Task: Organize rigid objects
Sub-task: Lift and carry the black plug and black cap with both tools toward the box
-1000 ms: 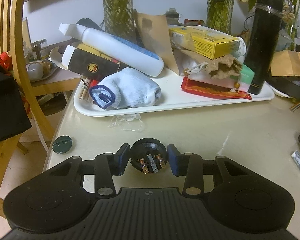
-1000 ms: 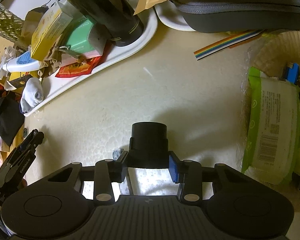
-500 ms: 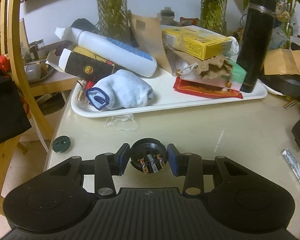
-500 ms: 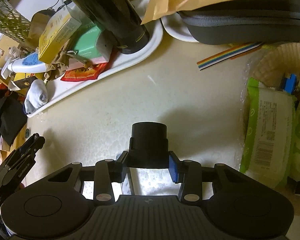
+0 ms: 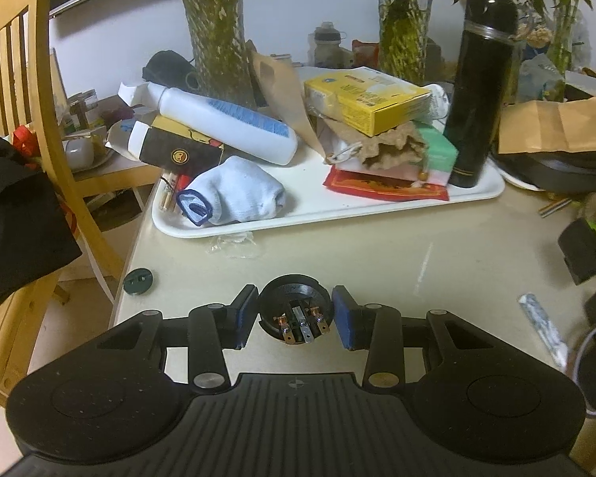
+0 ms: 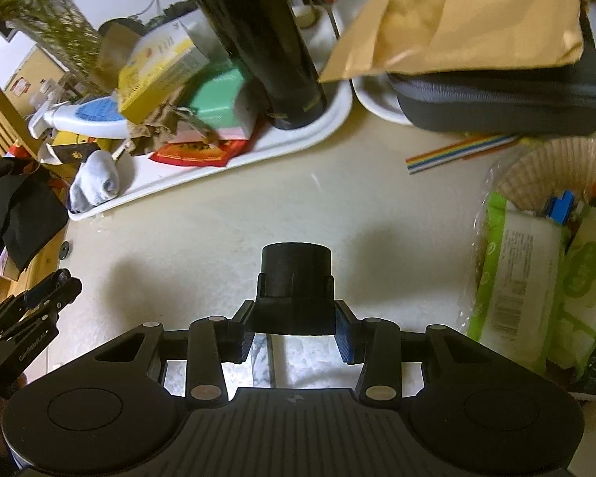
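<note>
Item 1. Left tool (image 5: 294, 316): pinching a round black socket (image 5: 295, 310), contacts facing the camera, open end toward the wrist. Pads sit at either side; contact looks light, a thin gap may remain on the right.

Item 2. Right tool (image 6: 294, 328): pinching a black plug body (image 6: 296, 286) by its squared base; the round barrel points forward, away from the wrist, long axis along the fingers.

Item 3. Worktop (image 5: 377, 262): cream, bare between both tools and the tray. A small green disc (image 5: 139, 280) lies at the left edge, a foil sachet (image 5: 540, 320) to the right.

Item 4. Tray (image 5: 337, 214): white, ahead of the left tool, up and left of the right tool. Holds a sock (image 5: 234, 192), white bottle (image 5: 226, 129), yellow box (image 5: 369, 99), and upright black flask (image 5: 476, 99) at its right end.

Item 5. Case (image 6: 496, 99): grey, zipped, beyond the tray's right end, under a brown envelope (image 6: 476, 20).

Note: both parts are held off the tray. The left tool appears nearer it; the free patch lies in the front strip between sock and flask.
</note>
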